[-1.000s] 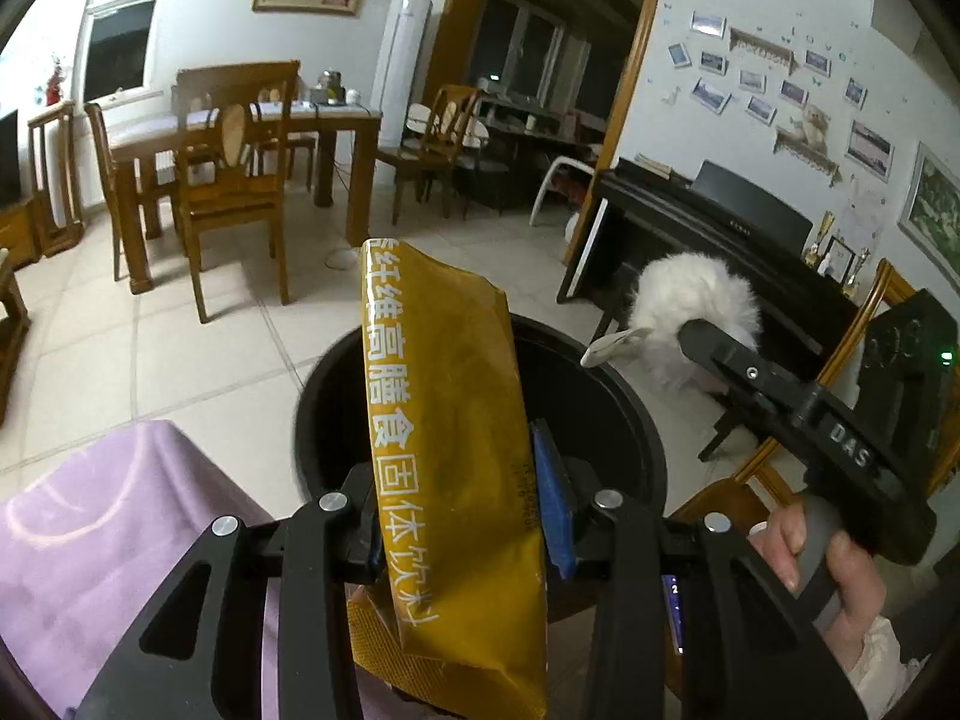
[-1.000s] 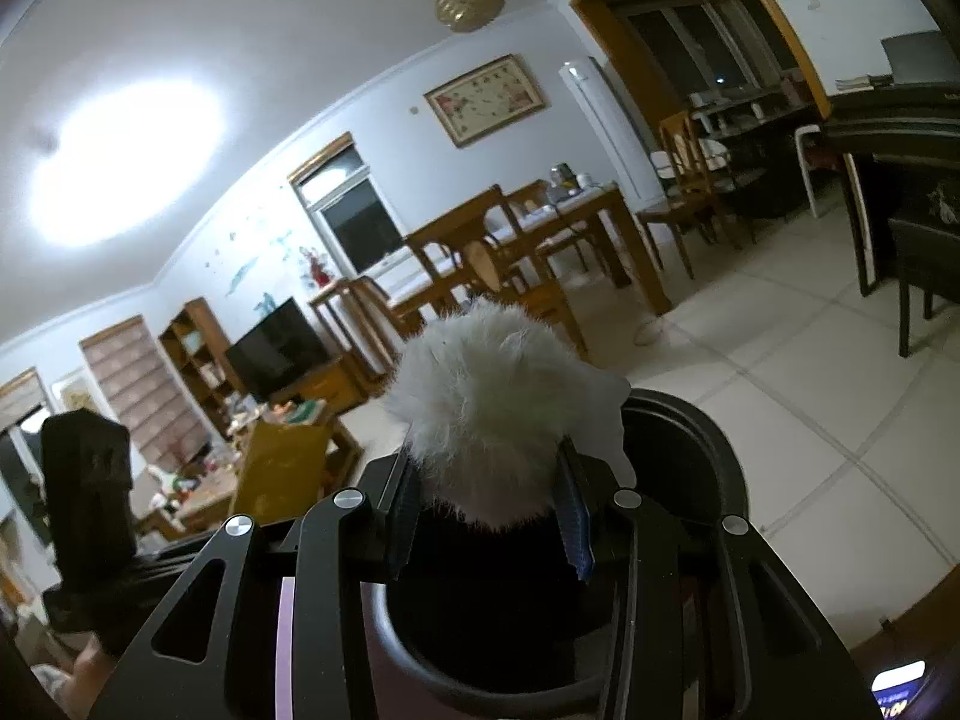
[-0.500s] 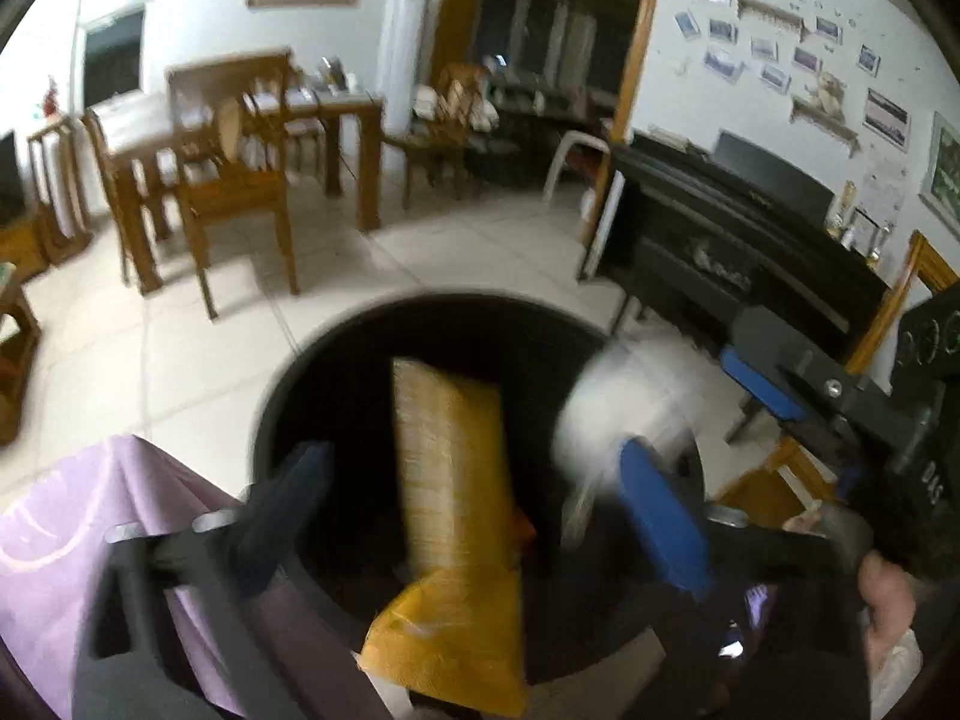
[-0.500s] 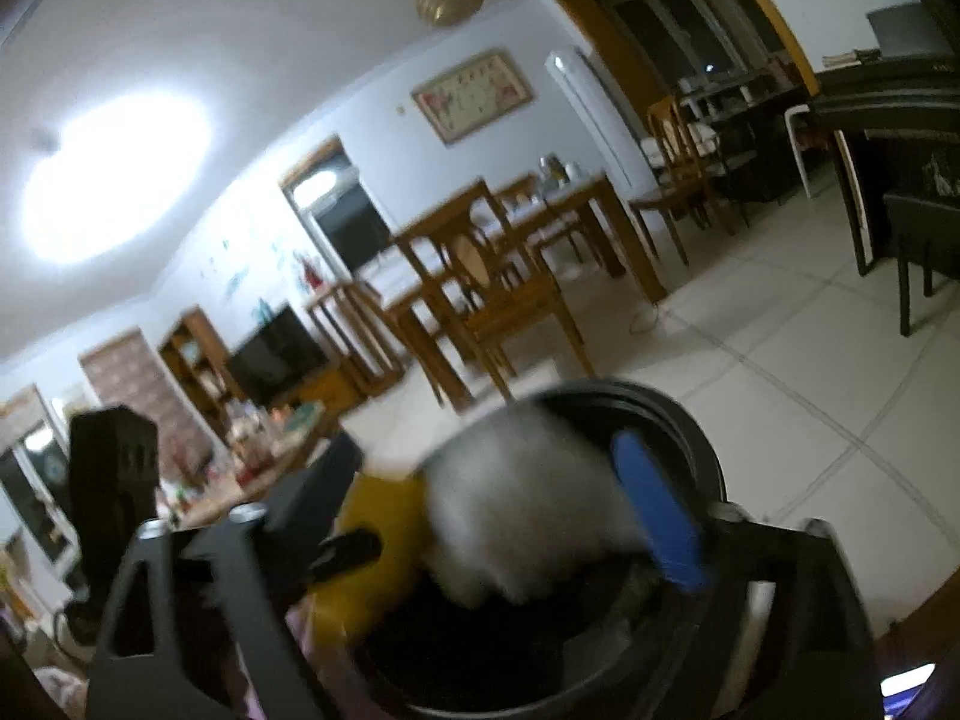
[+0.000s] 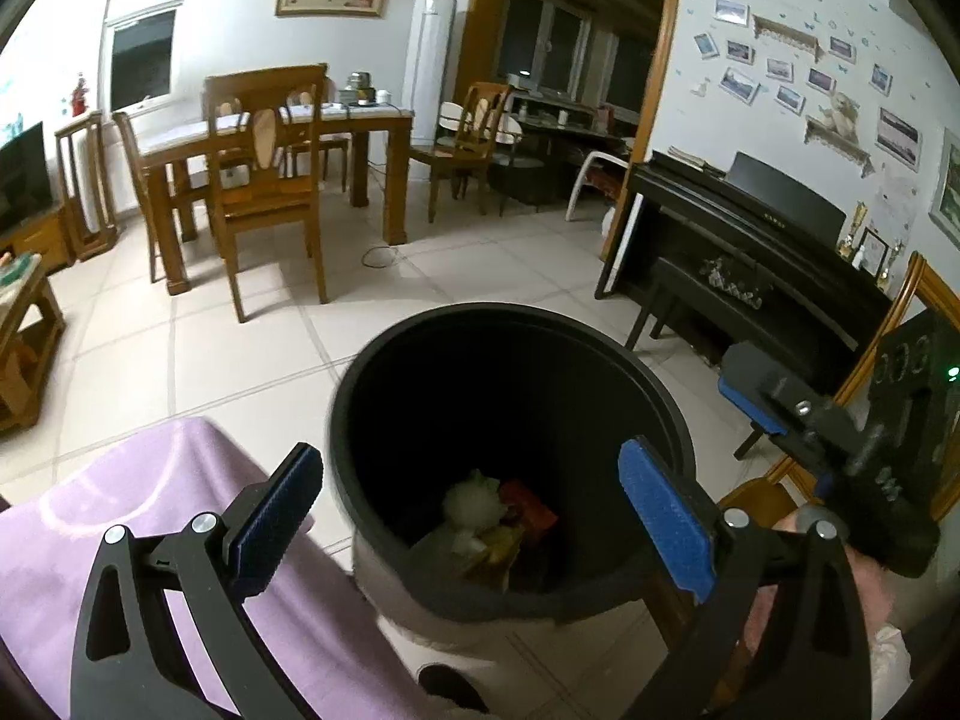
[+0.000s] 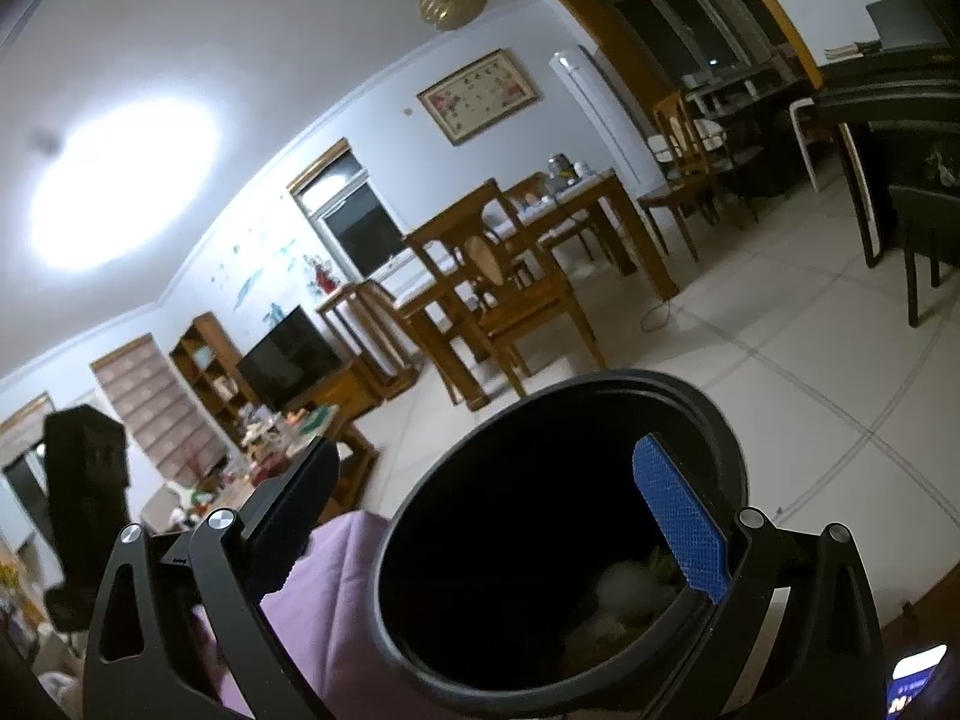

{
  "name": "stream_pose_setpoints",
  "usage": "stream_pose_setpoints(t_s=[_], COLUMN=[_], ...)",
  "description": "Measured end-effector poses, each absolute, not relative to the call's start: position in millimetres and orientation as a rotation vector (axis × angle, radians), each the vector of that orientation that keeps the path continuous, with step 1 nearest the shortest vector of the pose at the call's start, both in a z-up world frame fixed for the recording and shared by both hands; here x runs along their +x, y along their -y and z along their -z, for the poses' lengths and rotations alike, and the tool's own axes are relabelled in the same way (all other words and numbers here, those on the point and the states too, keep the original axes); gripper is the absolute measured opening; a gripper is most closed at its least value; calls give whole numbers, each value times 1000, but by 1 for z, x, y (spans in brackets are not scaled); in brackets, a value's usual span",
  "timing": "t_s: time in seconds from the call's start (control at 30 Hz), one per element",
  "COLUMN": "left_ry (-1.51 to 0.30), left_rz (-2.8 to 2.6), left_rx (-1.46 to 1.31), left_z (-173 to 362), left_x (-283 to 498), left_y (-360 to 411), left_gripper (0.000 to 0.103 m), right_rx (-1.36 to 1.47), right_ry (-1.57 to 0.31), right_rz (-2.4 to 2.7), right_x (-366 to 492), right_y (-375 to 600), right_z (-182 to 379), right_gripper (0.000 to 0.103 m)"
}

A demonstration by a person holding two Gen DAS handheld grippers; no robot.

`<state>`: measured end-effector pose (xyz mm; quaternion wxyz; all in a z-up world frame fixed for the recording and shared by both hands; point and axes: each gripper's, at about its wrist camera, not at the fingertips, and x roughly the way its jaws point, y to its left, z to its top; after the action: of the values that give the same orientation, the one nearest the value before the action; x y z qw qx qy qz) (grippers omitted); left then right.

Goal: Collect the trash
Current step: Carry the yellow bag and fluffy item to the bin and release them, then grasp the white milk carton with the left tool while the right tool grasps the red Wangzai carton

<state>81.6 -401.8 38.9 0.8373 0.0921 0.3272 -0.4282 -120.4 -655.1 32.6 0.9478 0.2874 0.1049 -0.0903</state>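
Note:
A black round trash bin (image 5: 360, 420) stands on the tiled floor right below both grippers; it also shows in the right wrist view (image 6: 708, 420). Inside it lie a white fluffy ball (image 5: 474, 498), a yellow wrapper (image 5: 498, 546) and a red scrap (image 5: 528, 504). The white ball shows dimly in the right wrist view (image 6: 624, 588). My left gripper (image 5: 474, 510) is open and empty above the bin's mouth. My right gripper (image 6: 498, 516) is open and empty over the bin; it also appears at the right of the left wrist view (image 5: 780, 414).
A purple cloth (image 5: 120, 516) lies beside the bin on the left. A wooden dining table with chairs (image 5: 264, 180) stands behind on the tiled floor. A black piano (image 5: 756, 252) with a stool is at the right. A low table (image 6: 288, 438) with clutter is at the left.
Both grippers opened. The yellow wrapper left my left gripper and the white fluffy ball left my right gripper; both now lie inside the bin.

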Motion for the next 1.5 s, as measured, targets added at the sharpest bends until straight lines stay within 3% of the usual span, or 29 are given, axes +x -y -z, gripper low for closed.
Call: stream_pose_setpoints(t_s=[0.43,0.67,0.87,0.97,1.03,1.2,1.37,1.47,1.5], left_ry=[-741,-716,-678,-666,-678,-748,-797,-795,-803], left_rz=[741,683,638,620,615,653,658,680,687], left_rx=[130,371,627,627,602,462,409,422,407], left_z=[-72,-51,-10,-3,-1,-2,9,14,14], left_x=[79,44,23,27,32,49,57,54,55], left_y=[219,130,129,131,126,110,105,117,120], left_gripper=[98,98,97,90,79,69,68,57,46], right_rx=[464,333,133,44,8,44,60,30,22], right_ry=[-415,-652,-831,-884,-909,-937,-954,-950,-944], right_rz=[-94,-410,-438,-403,-372,-330,-329,-330,-329], right_x=[-90,-69,-66,-71,-73,-75,-71,-67,-66], right_y=[527,406,307,277,266,274,276,280,277], right_z=[-50,-49,-26,-11,-3,11,20,19,18], right_gripper=[97,97,97,97,94,87,83,76,71])
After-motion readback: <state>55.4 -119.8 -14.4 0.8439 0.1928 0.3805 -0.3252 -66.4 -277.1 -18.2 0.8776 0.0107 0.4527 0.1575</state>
